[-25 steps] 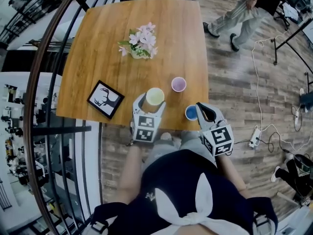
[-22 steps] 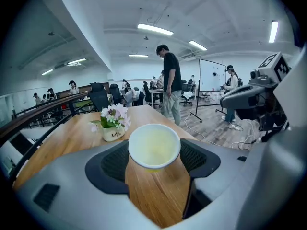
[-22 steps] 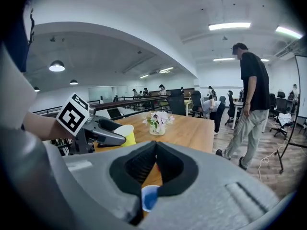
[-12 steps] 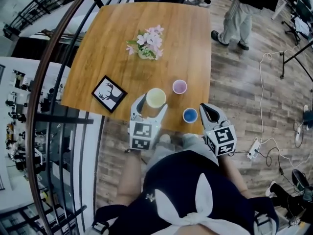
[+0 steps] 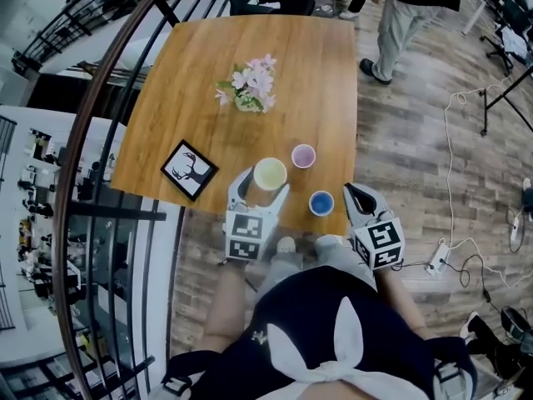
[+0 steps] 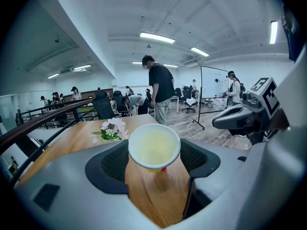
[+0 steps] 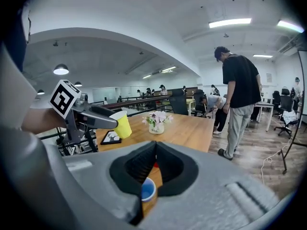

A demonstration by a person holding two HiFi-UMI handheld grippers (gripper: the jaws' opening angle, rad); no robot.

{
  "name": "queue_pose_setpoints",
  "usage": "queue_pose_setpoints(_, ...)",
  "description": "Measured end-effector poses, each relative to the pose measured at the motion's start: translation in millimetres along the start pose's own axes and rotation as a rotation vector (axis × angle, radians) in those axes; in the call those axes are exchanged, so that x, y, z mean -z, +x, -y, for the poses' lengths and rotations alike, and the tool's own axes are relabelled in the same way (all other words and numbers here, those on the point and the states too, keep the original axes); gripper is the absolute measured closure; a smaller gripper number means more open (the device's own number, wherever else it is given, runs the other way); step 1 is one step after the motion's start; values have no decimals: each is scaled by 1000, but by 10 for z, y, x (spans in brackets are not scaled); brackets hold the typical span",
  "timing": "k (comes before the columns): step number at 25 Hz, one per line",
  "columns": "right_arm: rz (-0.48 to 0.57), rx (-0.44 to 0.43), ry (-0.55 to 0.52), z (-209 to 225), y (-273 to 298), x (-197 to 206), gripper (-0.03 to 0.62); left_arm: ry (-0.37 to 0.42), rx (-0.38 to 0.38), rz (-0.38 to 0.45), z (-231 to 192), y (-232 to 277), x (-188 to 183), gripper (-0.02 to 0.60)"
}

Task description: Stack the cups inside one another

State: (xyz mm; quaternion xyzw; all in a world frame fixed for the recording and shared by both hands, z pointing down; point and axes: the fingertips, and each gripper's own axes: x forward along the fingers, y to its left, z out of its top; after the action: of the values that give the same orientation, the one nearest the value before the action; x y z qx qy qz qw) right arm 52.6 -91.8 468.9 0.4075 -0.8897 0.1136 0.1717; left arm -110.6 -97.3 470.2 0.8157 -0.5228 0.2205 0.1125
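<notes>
A wooden tabletop (image 5: pixel 191 98) filled the middle of the scene, and a person (image 5: pixel 408 15) stood on the floor beyond its far right corner. At the near edge the left gripper (image 5: pixel 263 186) had its fingers (image 6: pixel 196 157) clamped on the yellow cup (image 5: pixel 270 173), one on each side of it. The right gripper (image 5: pixel 356 197) hung at the near right corner, its fingers (image 7: pixel 170 164) closed together at the tips with nothing gripped. A black picture frame (image 5: pixel 189 169) lay near the left edge, and a small vase of pink flowers (image 5: pixel 250 83) stood farther back. The purple cup (image 5: pixel 303 156) stood upright just right of the yellow one. The blue cup (image 5: pixel 321 202) stood nearer, just left of the right gripper.
</notes>
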Motion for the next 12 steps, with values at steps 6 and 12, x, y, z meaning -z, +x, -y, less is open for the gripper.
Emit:
queue_pose_setpoints(6, -5, 38, 25, 160, -120, 50, 595, 14, 39, 2, 96, 167, -148, 230)
queue_pose_setpoints(12, 2, 69, 34, 313, -156, 10, 595, 42, 74, 4, 162, 409, -288, 230)
